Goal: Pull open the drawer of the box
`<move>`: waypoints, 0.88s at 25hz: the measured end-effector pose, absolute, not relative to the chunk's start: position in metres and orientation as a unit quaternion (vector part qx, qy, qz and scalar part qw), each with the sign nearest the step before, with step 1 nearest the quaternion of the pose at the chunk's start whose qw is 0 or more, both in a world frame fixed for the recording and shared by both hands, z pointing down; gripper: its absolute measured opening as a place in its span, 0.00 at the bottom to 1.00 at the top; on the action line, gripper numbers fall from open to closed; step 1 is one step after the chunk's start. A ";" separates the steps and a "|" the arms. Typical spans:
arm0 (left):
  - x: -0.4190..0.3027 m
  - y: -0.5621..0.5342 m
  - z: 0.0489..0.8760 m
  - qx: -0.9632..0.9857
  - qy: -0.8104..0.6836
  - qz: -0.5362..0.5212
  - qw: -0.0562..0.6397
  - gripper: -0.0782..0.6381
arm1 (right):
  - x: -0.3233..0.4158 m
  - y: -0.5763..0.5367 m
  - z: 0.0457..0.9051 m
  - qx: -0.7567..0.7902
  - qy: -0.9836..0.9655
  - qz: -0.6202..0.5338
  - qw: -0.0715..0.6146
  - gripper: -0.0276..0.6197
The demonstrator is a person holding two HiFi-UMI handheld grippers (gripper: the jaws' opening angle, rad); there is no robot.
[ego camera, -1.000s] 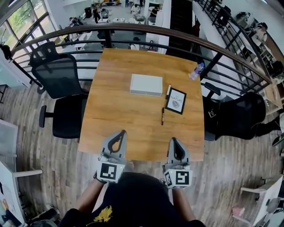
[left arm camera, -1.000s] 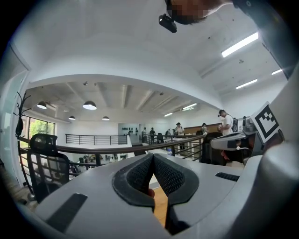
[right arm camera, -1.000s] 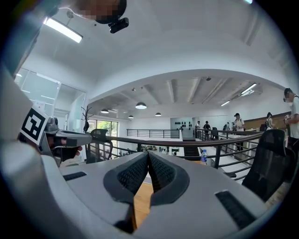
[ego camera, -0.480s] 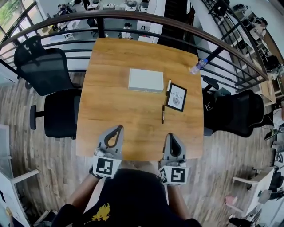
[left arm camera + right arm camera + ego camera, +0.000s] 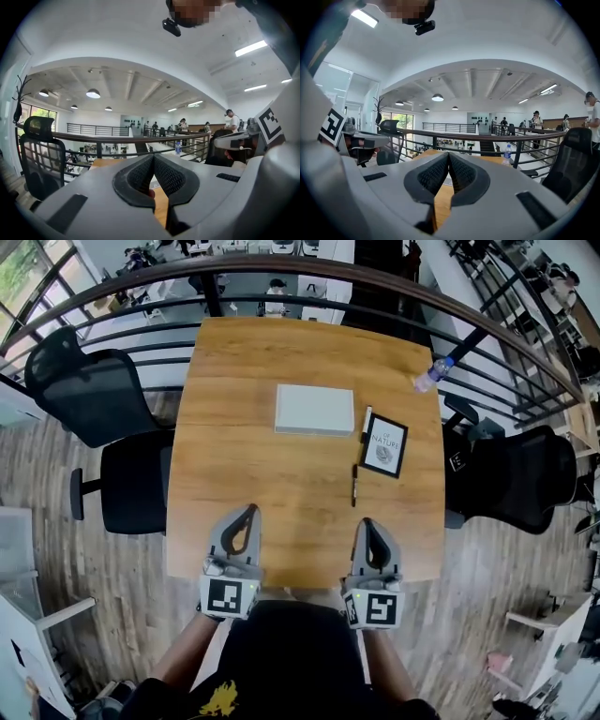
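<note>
A flat white box [image 5: 315, 410] lies on the far middle of the wooden table [image 5: 281, 484]; its drawer looks closed. My left gripper [image 5: 249, 510] hovers over the table's near edge, well short of the box. Its jaws are shut with nothing between them, as the left gripper view shows [image 5: 153, 157]. Level with it on the right, my right gripper [image 5: 367, 523] is also shut and empty [image 5: 448, 154]. Both point toward the far side of the table.
Right of the box lie a white marker [image 5: 366, 424], a black-framed card [image 5: 384, 444] and a dark pen [image 5: 354, 486]. A water bottle [image 5: 434, 373] lies at the far right corner. Black chairs [image 5: 89, 390] [image 5: 516, 474] flank the table, and a curved railing [image 5: 309, 268] runs behind it.
Both grippers have edged a little farther in over the table's near edge, still side by side. Their jaws stay shut. The head view has shifted slightly.
</note>
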State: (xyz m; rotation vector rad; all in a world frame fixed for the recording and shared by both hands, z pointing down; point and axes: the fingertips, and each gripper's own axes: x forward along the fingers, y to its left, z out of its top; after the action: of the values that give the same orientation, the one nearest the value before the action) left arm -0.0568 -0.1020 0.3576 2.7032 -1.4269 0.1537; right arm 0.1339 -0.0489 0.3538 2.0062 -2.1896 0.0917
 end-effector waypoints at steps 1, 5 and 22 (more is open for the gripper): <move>-0.056 -0.102 0.359 0.883 -0.465 0.053 0.041 0.13 | 0.135 -0.051 0.355 0.672 -0.735 0.033 0.082 0.04; -0.048 -0.105 0.368 0.883 -0.463 0.060 0.047 0.13 | 0.136 -0.064 0.366 0.662 -0.743 0.049 0.082 0.32; -0.070 -0.114 0.422 0.871 -0.475 0.114 0.051 0.13 | 0.116 -0.090 0.409 0.638 -0.760 0.074 0.096 0.41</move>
State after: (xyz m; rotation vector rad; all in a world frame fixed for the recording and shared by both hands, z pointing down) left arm -0.0703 -0.1144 0.4222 2.6502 -1.4459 0.3458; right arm 0.1162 -0.0901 0.4095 1.8913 -2.2530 0.2191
